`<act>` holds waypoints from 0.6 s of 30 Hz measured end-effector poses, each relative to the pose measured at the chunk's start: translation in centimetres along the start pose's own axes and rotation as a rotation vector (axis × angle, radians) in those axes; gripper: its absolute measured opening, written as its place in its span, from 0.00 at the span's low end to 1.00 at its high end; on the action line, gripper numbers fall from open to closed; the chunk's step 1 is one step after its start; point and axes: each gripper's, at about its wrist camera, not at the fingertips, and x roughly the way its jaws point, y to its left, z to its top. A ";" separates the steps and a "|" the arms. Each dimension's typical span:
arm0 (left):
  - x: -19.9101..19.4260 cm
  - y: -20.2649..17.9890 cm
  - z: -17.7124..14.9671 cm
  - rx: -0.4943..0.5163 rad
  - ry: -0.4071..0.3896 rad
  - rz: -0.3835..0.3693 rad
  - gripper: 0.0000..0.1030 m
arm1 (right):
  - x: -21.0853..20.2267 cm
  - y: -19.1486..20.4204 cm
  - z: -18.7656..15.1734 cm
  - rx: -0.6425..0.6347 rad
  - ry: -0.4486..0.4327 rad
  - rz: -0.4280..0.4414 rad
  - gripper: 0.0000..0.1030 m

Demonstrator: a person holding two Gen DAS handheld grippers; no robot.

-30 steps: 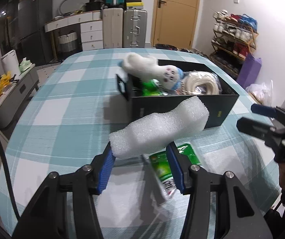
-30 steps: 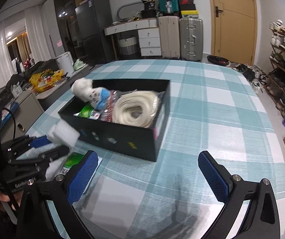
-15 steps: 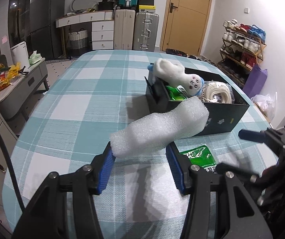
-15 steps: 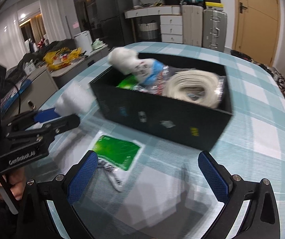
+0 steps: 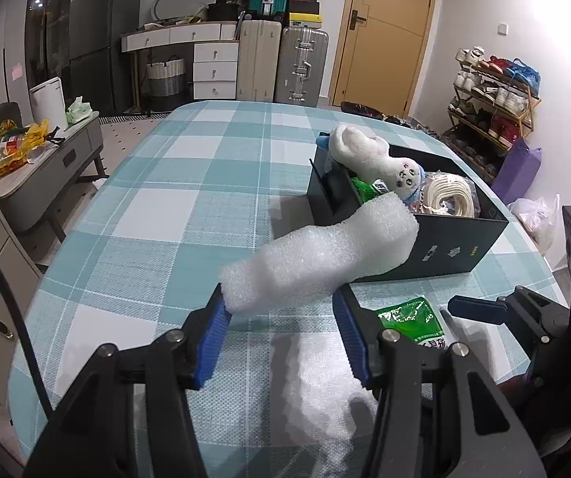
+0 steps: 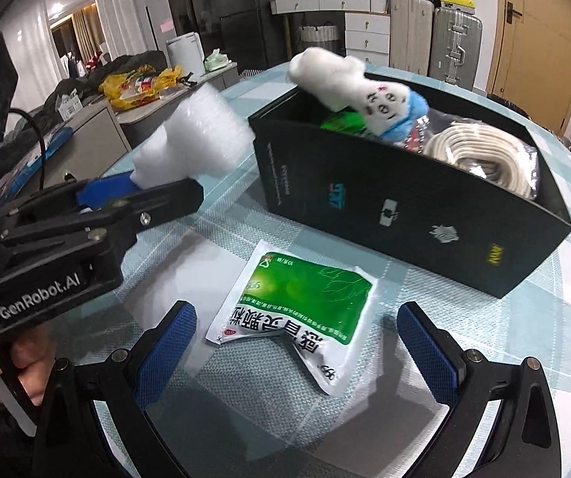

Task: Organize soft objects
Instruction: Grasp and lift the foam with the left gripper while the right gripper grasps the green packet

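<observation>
My left gripper [image 5: 283, 328] is shut on a white foam piece [image 5: 321, 257] and holds it above the table, left of the black box [image 5: 444, 247]. The foam piece also shows in the right wrist view [image 6: 197, 139]. My right gripper [image 6: 297, 342] is open, its fingers on either side of a green and white packet [image 6: 297, 310] lying flat on the table in front of the black box [image 6: 385, 203]. The box holds a white plush toy [image 6: 357, 83], a coil of white rope [image 6: 488, 155] and a green packet [image 6: 339, 121].
The table has a teal checked cloth [image 5: 189, 207]. A grey side cabinet [image 5: 46, 167] with clutter stands at the left. Suitcases [image 5: 281, 63] and a door stand at the back. A shoe rack [image 5: 492, 103] is at the right.
My left gripper pulled back and left from the box with the foam. My right gripper moved down and in over the green and white packet, which now lies between its fingers.
</observation>
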 end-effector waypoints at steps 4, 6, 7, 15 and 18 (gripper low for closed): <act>0.1 -0.1 0.0 0.002 0.004 0.001 0.50 | 0.3 -0.4 0.0 0.017 0.016 -0.025 0.99; 0.2 -0.2 0.0 0.004 0.006 -0.001 0.50 | 0.2 -0.8 0.0 0.026 0.020 -0.033 0.99; 0.3 -0.2 0.0 0.006 0.007 -0.002 0.50 | 0.2 -1.0 0.0 0.029 0.020 -0.036 0.99; 0.6 -0.4 0.0 0.015 0.015 -0.005 0.50 | -0.1 -1.4 -0.3 0.024 0.014 -0.035 0.99; 0.7 -0.5 0.1 0.020 0.016 -0.008 0.50 | -0.3 -1.3 -0.3 0.013 0.002 -0.036 0.87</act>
